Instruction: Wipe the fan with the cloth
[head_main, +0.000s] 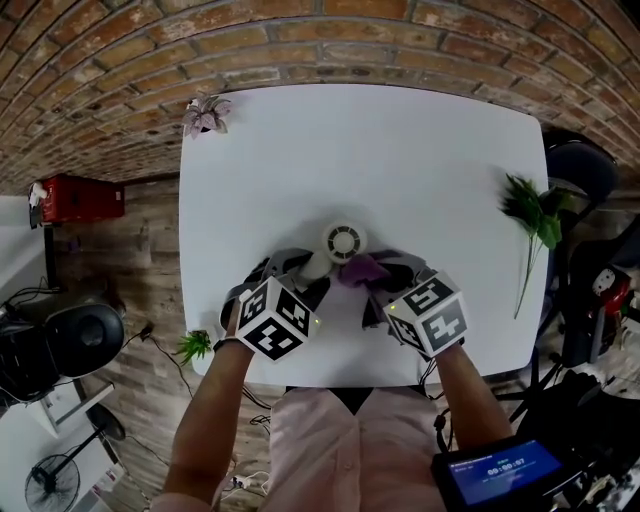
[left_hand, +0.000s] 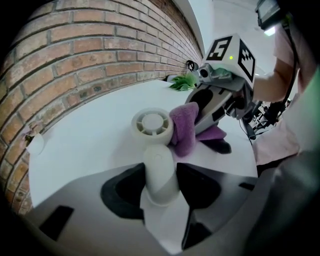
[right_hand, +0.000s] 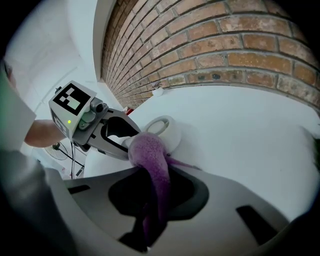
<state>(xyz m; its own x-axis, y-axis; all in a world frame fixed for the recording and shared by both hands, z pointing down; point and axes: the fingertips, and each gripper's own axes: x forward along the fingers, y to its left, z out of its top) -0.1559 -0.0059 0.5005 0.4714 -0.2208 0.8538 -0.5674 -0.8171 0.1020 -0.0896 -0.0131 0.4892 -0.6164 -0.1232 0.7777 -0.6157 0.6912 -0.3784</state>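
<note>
1. left tool (left_hand: 161, 186) clenched on white handle of the fan (head_main: 343, 242); fan sits on the surface (head_main: 400, 160), centre, twd near edge.
2. i've got the right tool (right_hand: 152, 196) grasping the purple cloth (right_hand: 150, 156), w/ cloth touching fan head's right side.

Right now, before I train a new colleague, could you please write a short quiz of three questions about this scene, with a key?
1. True or false: the left gripper is shut on the fan's handle.
2. What colour is the cloth held by the right gripper?
3. The cloth lies against: A the fan's head; B the green sprig; C the brick wall.
Key: 1 true; 2 purple; 3 A.
</note>
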